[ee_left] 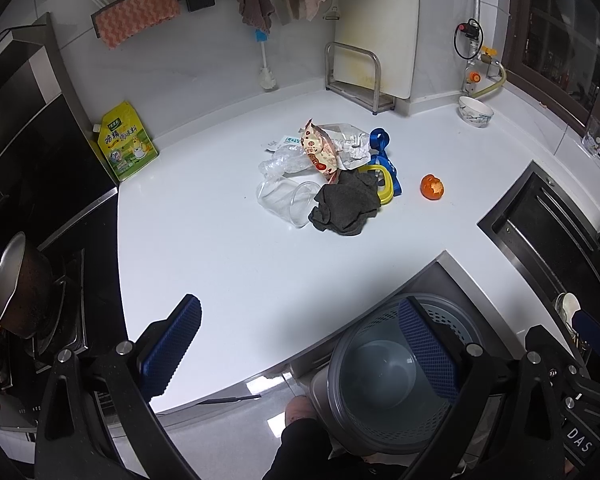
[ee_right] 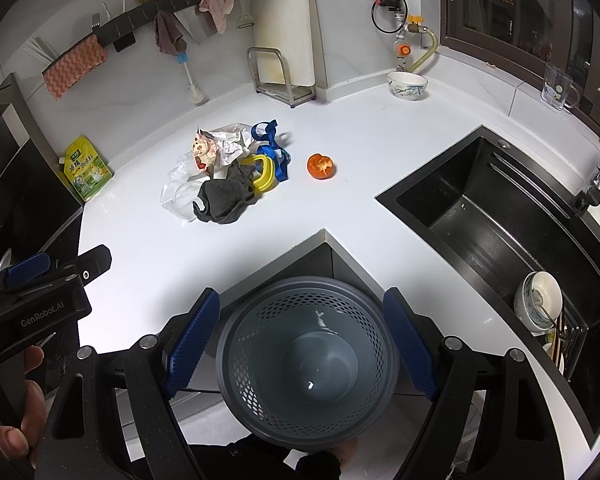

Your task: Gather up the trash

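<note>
Both the left gripper [ee_left: 300, 344] and right gripper [ee_right: 300, 344] are held released above the near bin [ee_right: 306, 364]; trash [ee_right: 224, 168] is piled farther on the table [ee_right: 364, 152].

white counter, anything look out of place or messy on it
Yes. A heap of litter sits mid-counter: a crumpled snack wrapper, a clear plastic cup tipped on its side, a dark grey cloth over a yellow plastic ring, and blue ribbon. An orange peel lies apart, to the heap's right.
</note>
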Motion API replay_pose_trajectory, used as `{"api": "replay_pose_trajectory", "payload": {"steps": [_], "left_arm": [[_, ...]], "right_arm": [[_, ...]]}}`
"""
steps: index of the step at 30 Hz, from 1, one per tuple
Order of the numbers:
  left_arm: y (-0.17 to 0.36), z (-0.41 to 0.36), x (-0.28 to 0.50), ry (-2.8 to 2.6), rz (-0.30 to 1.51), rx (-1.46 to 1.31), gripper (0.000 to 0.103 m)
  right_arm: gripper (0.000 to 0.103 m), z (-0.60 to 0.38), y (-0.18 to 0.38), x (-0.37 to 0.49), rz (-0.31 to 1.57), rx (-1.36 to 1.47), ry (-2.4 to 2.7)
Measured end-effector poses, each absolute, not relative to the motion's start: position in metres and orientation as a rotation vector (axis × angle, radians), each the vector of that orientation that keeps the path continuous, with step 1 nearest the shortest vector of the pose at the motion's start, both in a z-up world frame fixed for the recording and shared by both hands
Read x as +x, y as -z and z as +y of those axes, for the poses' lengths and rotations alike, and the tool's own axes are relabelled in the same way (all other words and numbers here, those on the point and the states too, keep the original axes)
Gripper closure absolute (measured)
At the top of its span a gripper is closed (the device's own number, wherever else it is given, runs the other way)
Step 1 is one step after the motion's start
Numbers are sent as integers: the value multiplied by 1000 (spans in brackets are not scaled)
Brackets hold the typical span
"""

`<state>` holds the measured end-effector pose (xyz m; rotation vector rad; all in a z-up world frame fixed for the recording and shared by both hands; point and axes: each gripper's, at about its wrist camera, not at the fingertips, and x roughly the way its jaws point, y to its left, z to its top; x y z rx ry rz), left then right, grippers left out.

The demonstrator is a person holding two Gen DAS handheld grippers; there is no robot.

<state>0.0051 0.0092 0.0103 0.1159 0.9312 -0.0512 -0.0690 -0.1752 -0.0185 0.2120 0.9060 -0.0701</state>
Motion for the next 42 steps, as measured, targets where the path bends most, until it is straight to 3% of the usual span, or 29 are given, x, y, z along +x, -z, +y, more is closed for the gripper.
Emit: {"api": "replay_pose_trajectory", "payload": {"steps": [33,42], "left_arm": [[-10,12,1,40,923,112,6],[11,37,29,13,931,87,6]], "right_arm": [[23,-168,22,-74,899,204,63],[23,-174,39,-52,901,196,47]]}}
